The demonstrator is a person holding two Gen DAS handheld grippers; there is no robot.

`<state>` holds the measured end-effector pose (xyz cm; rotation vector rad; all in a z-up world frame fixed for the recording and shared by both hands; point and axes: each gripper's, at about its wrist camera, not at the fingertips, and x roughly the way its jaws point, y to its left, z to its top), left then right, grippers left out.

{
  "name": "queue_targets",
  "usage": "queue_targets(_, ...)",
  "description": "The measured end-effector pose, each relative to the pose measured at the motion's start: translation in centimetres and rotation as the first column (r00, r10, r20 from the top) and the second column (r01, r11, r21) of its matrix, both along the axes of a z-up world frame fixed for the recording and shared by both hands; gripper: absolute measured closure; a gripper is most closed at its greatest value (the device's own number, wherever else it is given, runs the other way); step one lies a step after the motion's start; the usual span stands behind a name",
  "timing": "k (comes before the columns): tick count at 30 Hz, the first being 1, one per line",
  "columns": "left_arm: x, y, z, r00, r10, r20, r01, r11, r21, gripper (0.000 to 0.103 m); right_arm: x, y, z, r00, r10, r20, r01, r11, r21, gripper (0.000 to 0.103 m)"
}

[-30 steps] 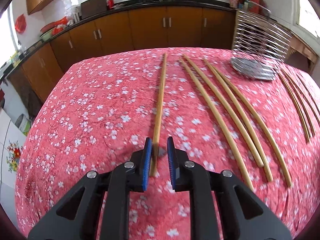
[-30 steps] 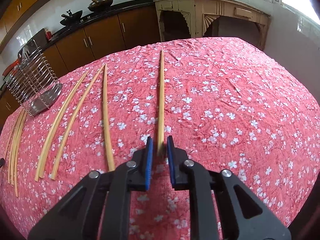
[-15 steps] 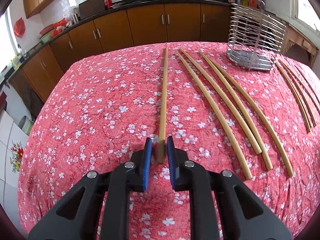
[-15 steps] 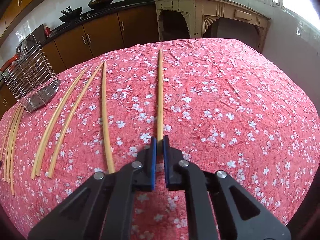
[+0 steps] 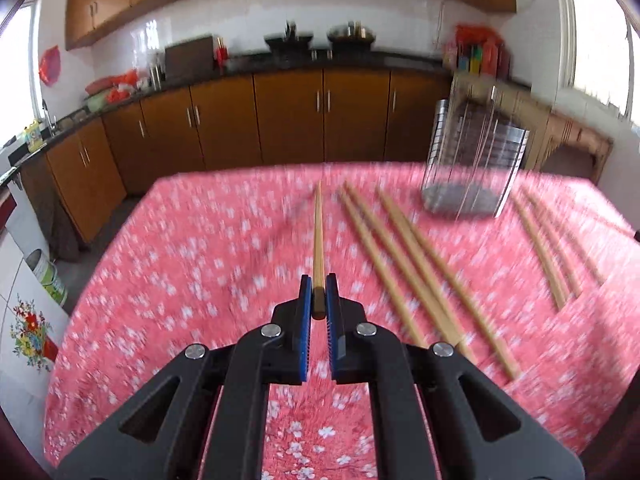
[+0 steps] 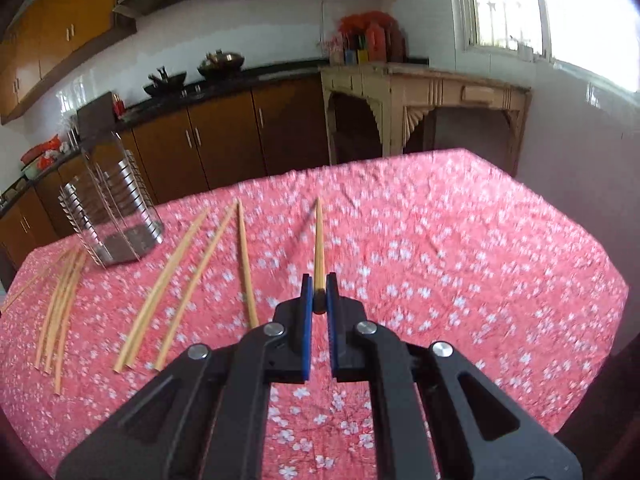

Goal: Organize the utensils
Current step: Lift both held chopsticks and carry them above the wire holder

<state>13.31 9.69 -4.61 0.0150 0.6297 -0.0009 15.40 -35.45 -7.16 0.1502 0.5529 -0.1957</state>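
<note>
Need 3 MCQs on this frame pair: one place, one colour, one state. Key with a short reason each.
1. Right wrist view: where is the wire rack relative to the chopstick in the right gripper?
A) to its left, further off
B) to its right
C) lying on top of it

2. What colour are the pads on the jaws?
A) green
B) blue
C) white

3. What state is the right gripper in?
A) wide open
B) shut on nothing
C) shut on the chopstick

Key:
1 A, the rack stands on the tablecloth near its far left edge.
2 B, both pads show blue.
3 C, the pads press the chopstick's near end.
</note>
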Motion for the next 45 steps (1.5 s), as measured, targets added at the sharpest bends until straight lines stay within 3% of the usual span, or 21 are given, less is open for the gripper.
queue_targets(5,-0.3,0.4,4.6,0.99,0.024,0.137,-0.018,0.999,-0.045,0.096,-0.7,1.0,4.1,0.993,0.023,0.118,-0.018,0.999,-0.042,0.096)
queue_targets(11,1.6,0.8,8.5,0.977,0.055,0.207,-0.044,0.997,-0.059,0.096,0.9,1.7,7.9,0.978,0.04,0.206,-0.019,0.995,-0.103,0.096)
queue_targets(23,4.7,0.1,12.9,0.954,0.081,0.288,-0.065,0.996,-0.064,0.096,5.3,1.6,14.0,0.961,0.065,0.27,-0.043,0.995,-0.089,0.096)
queue_targets(35,5.4,-3.1,17.5,0.936,0.01,0.352,0.024,0.996,-0.091,0.096,6.2,5.5,20.5,0.925,0.188,0.33,-0.168,0.982,-0.089,0.096)
queue_targets(45,8.0,-7.0,24.4,0.871,0.006,0.491,0.078,0.986,-0.151,0.096,9.0,11.2,28.3,0.85,0.272,0.451,-0.268,0.961,-0.074,0.096)
